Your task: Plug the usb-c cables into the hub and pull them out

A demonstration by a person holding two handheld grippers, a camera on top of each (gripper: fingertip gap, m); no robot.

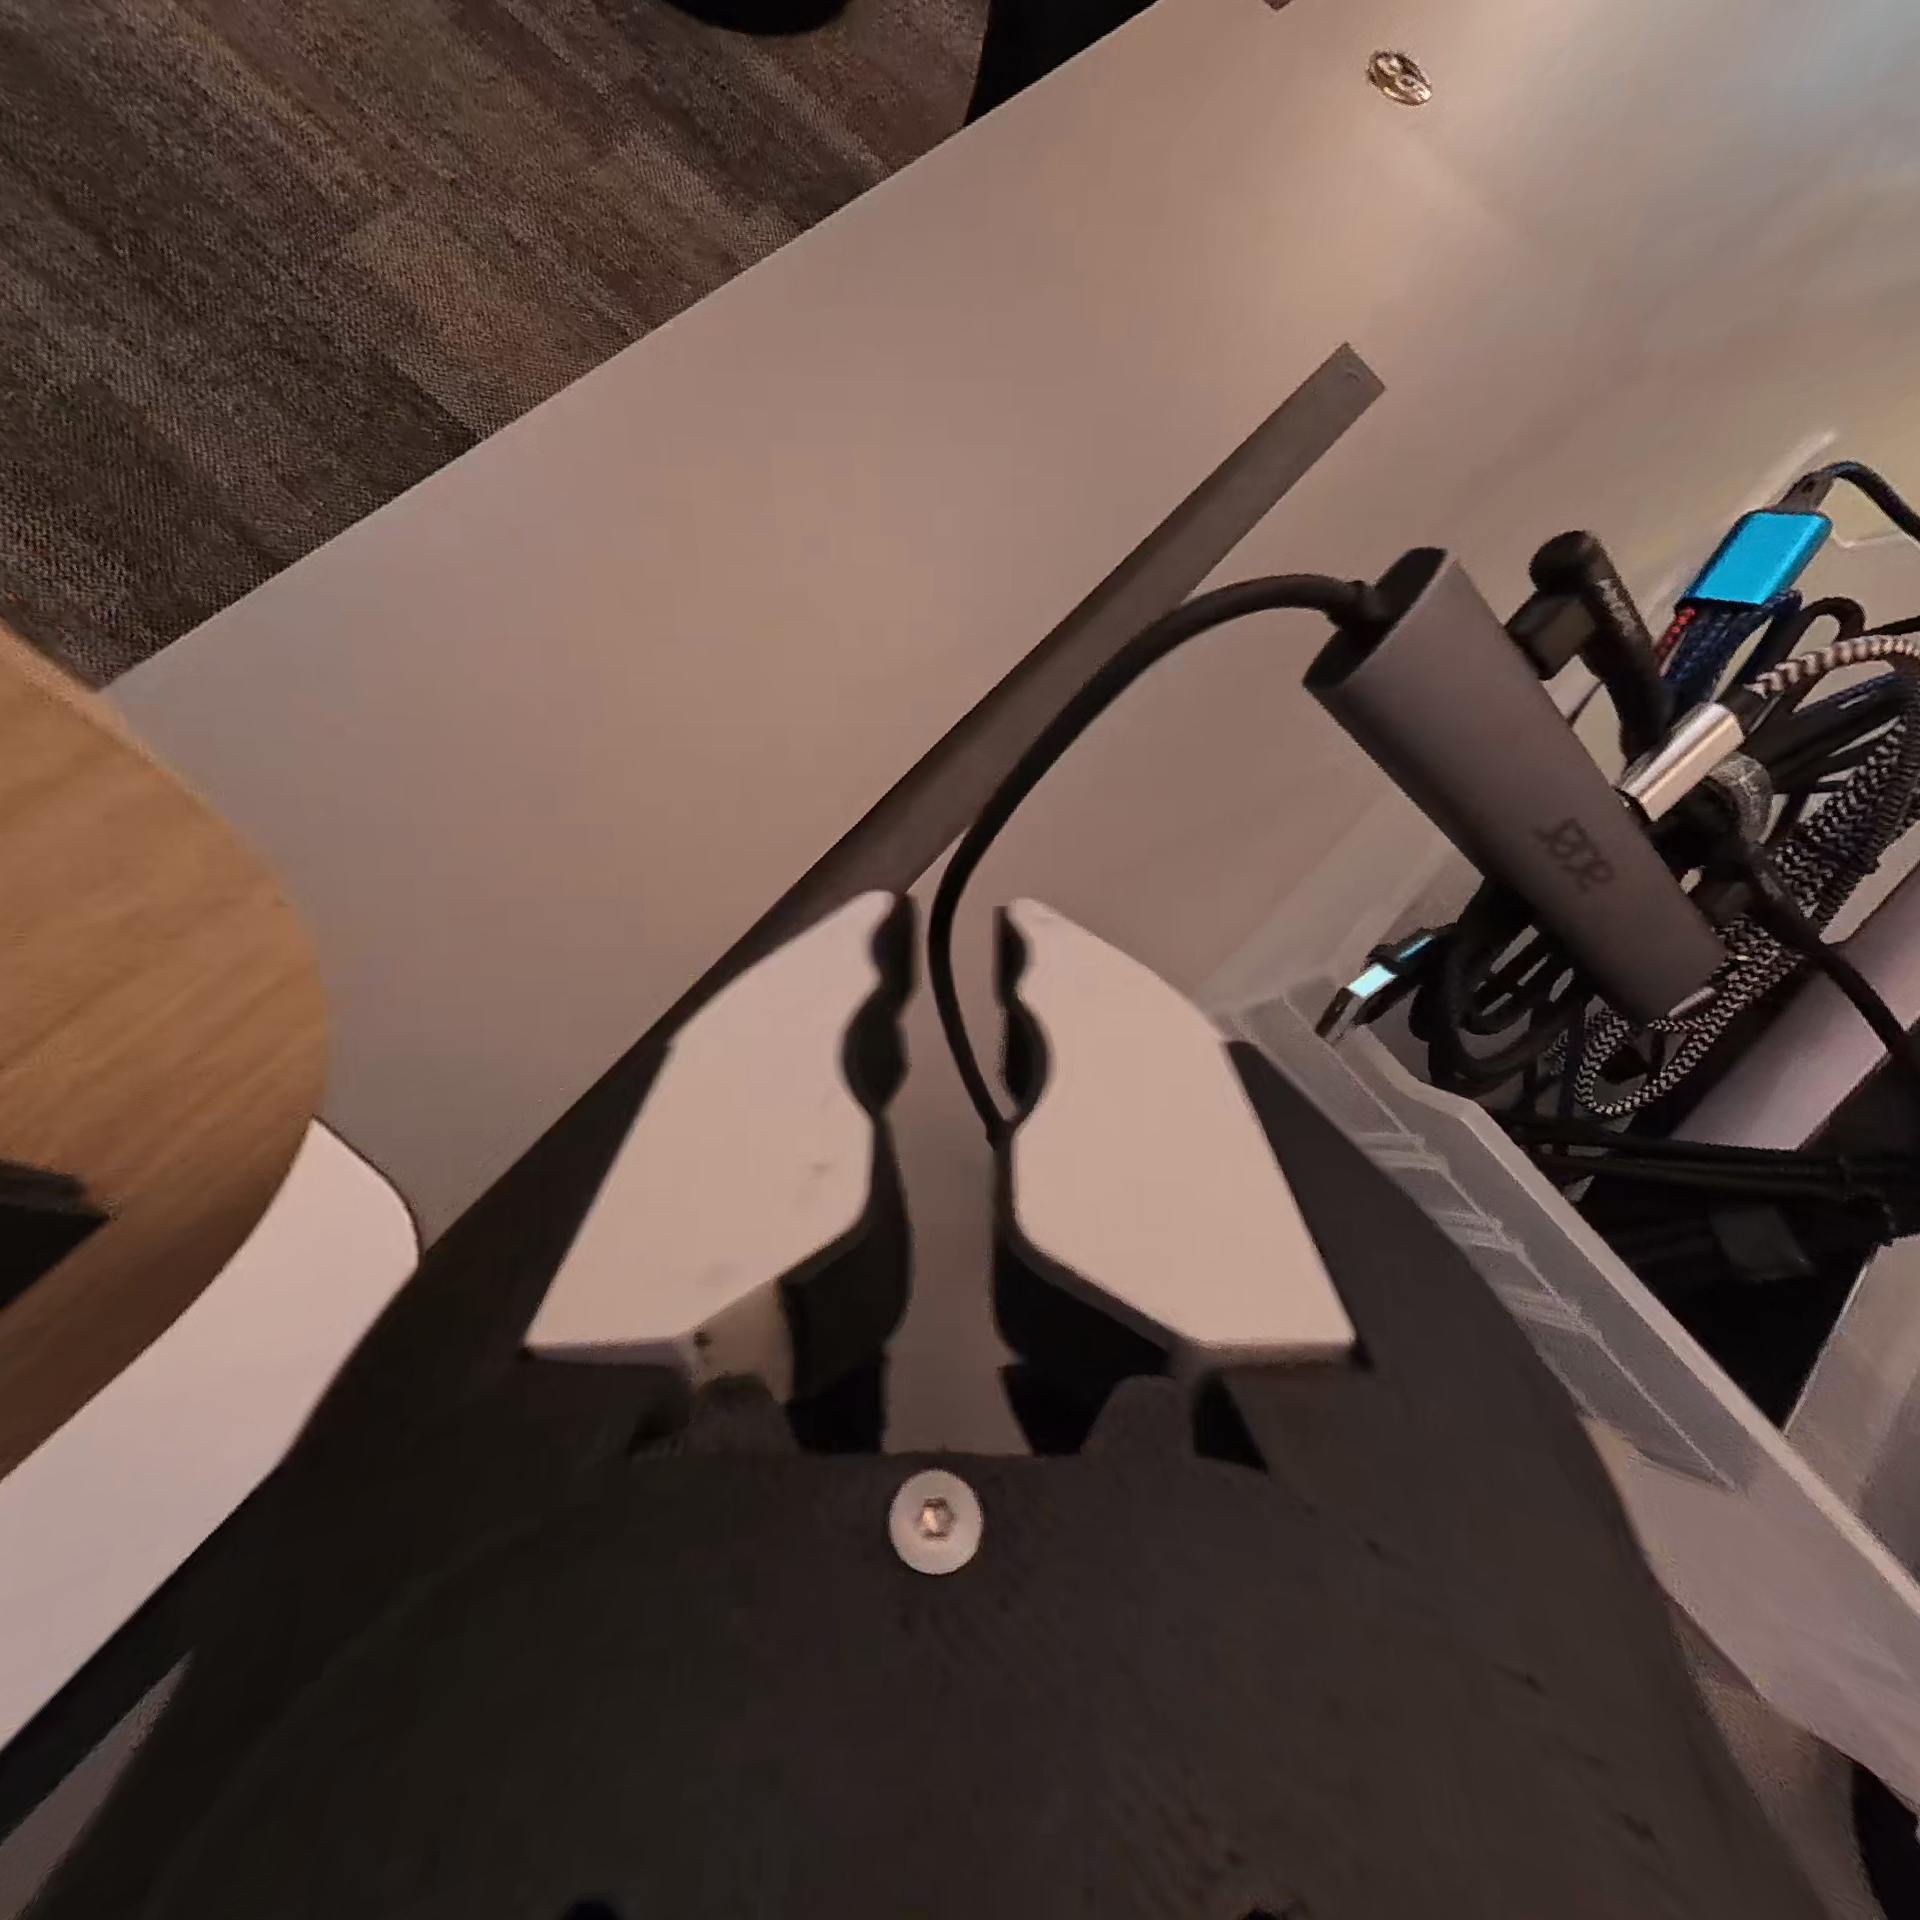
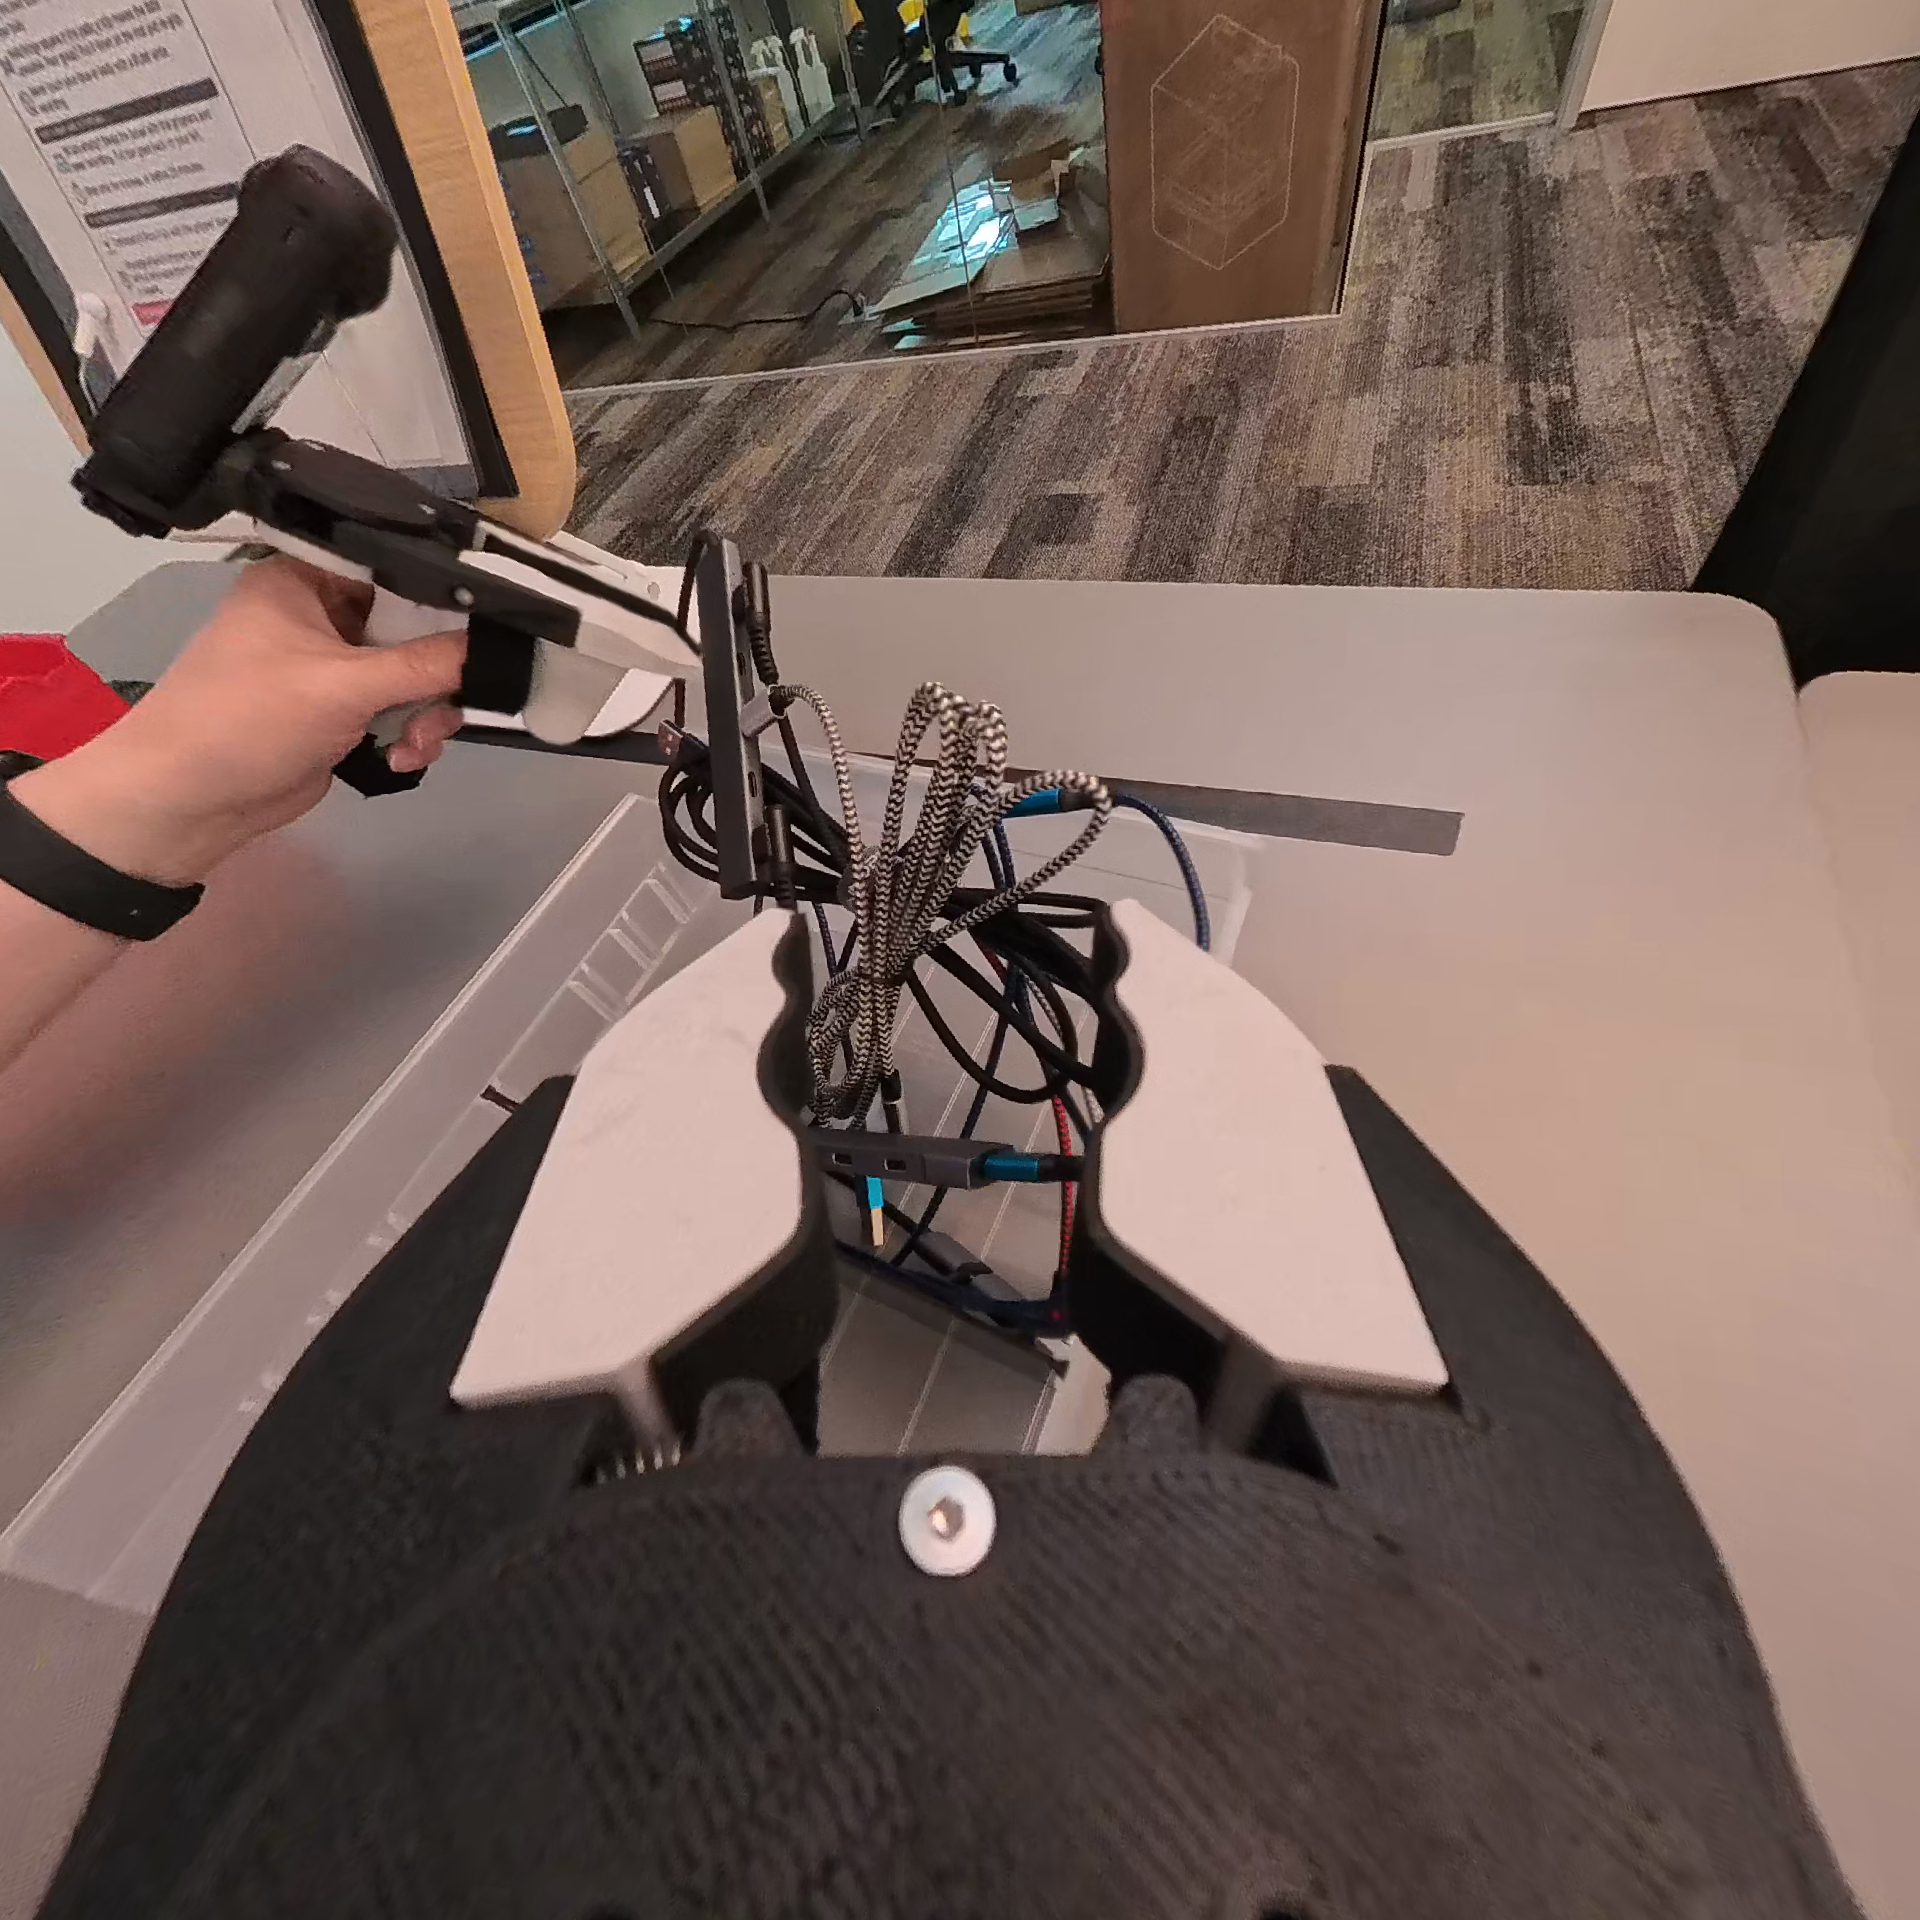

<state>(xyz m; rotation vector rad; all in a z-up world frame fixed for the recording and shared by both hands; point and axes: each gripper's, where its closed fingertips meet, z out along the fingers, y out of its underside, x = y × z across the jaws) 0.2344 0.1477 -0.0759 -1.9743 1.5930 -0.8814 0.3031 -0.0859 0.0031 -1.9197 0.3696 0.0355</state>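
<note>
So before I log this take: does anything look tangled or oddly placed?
Yes. The grey hub hangs upright in the air over the clear bin, dangling by its own black lead, which the left claw pinches. Braided cables trail off it in a knot.

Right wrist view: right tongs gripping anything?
No. The right tongs stand open above the clear bin, closed on none of the cables.

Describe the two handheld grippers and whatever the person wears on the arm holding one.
Both grippers have a textured black body, a silver hex screw at its centre and two pale grey fingers with wavy black inner edges: left gripper, right gripper. Side-on, the left has a white pistol handle and a black cylindrical camera. The wrist wears a black band.
</note>
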